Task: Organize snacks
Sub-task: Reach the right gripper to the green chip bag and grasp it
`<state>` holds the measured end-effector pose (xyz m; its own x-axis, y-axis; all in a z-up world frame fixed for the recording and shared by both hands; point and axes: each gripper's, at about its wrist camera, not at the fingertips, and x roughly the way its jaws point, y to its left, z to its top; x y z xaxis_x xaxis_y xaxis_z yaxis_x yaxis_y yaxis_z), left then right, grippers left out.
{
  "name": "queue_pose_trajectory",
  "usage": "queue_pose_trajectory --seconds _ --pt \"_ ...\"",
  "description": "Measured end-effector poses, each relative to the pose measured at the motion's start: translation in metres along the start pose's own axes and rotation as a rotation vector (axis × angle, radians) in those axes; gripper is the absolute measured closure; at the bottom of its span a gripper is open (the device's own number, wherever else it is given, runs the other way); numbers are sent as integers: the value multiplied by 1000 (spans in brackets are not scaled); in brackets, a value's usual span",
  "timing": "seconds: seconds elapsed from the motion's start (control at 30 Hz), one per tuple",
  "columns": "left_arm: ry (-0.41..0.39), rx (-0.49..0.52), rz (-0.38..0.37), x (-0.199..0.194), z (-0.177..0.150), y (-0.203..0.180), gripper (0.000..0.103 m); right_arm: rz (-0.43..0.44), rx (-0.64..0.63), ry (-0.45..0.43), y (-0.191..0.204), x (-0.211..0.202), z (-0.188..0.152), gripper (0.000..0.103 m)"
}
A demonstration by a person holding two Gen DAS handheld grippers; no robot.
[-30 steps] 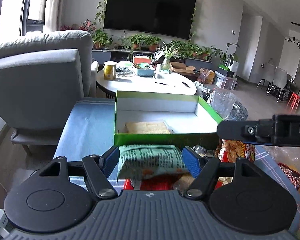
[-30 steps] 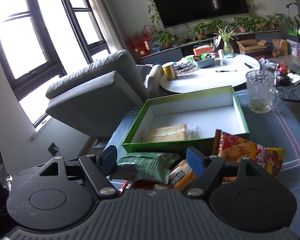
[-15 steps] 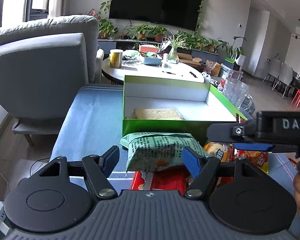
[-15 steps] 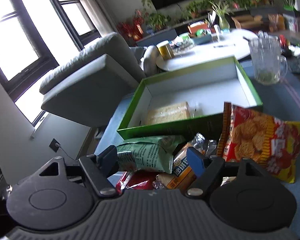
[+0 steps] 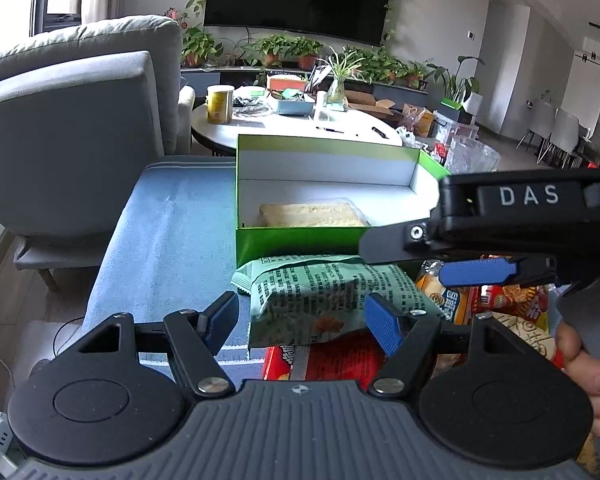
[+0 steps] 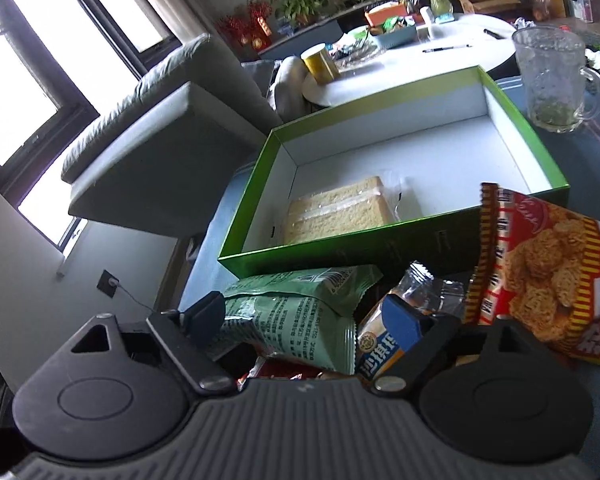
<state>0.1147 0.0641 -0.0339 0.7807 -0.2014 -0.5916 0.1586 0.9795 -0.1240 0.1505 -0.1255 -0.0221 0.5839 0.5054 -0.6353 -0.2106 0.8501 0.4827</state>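
Note:
A green box [image 5: 300, 240] [image 6: 340, 252] with a white inside holds one wrapped sandwich [image 5: 314, 215] [image 6: 336, 209]. In front of it lies a pile of snacks: a green packet [image 5: 320, 296] [image 6: 296, 320], an orange-blue packet [image 5: 448, 300] [image 6: 380, 348], a red cracker bag [image 6: 548, 276] and a red packet [image 5: 332, 360]. My left gripper [image 5: 304, 320] is open, its jaws either side of the green packet. My right gripper [image 6: 304, 316] is open, low over the green packet; it also shows in the left wrist view [image 5: 476, 272].
The box and snacks lie on a blue cloth [image 5: 168, 240]. A glass mug [image 6: 556, 80] stands right of the box. A grey armchair [image 5: 72, 136] is at the left. A white round table [image 5: 292, 128] with a yellow can stands behind the box.
My left gripper let go of the green packet, opened and drew back left. My right gripper came down and tilted over the pile, its jaws now around the green packet.

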Motion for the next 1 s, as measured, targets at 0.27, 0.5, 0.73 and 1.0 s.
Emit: queue_pose_trajectory --seconds 0.27,0.5,0.73,1.0 --pt "42 -13 -37 22 2 1 30 35 -43 106 10 30 8 22" --pt "-63 34 -46 -12 3 -11 33 51 -68 56 15 13 4 22" --pt "-147 43 -153 -65 -4 -34 33 83 -149 -61 20 -52 -6 25" --pt "-49 136 -221 -65 -43 -70 32 41 -129 3 -20 -78 -41 25"
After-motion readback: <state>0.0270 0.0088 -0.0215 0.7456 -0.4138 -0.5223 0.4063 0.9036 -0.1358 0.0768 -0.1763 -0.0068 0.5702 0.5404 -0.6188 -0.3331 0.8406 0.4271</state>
